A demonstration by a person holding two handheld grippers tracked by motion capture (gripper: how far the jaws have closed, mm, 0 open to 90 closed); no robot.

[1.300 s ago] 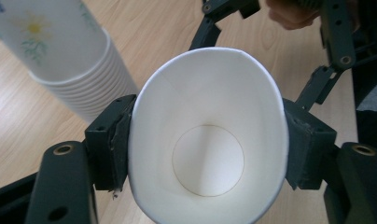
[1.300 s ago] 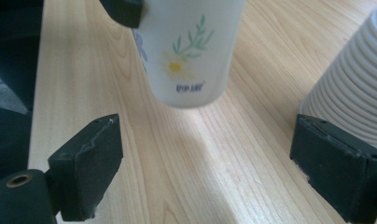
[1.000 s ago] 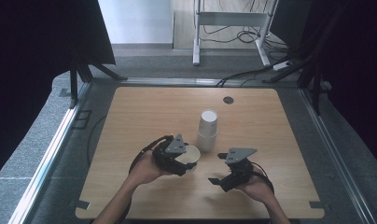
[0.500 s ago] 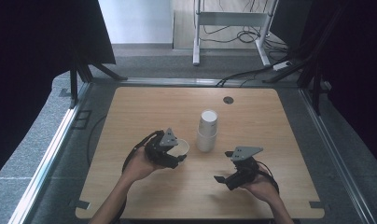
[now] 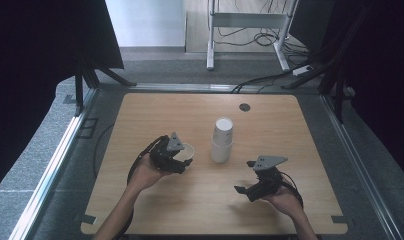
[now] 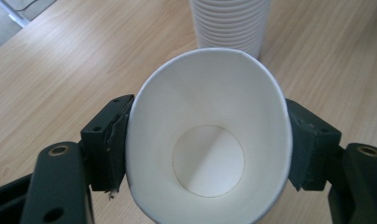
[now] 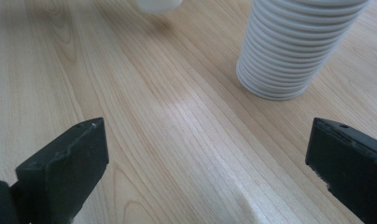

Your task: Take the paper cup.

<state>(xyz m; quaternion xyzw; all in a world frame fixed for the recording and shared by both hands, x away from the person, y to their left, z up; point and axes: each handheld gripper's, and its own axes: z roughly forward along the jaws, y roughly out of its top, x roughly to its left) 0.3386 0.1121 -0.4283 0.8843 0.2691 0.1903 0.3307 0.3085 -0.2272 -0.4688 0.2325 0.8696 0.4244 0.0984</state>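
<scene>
Left tool [image 5: 176, 159] squeezes a single paper cup [image 6: 209, 140] oval, clamped by its sides, left of the stack of cups [image 5: 222, 141] mid-counter [image 5: 155, 112]. Right tool [image 5: 254, 187] waits gaping and empty, likely ready to assist.

Matt paper cup [image 6: 207, 135], wood-grain table [image 5: 290, 125]

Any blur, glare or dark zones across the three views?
High view: table evenly lit, surroundings near black. Left gripper view: paper cup sharp, soft shadow inside. Right gripper view: pale sheen on the wood, cup stack sharp, near tool pads slightly soft.
</scene>
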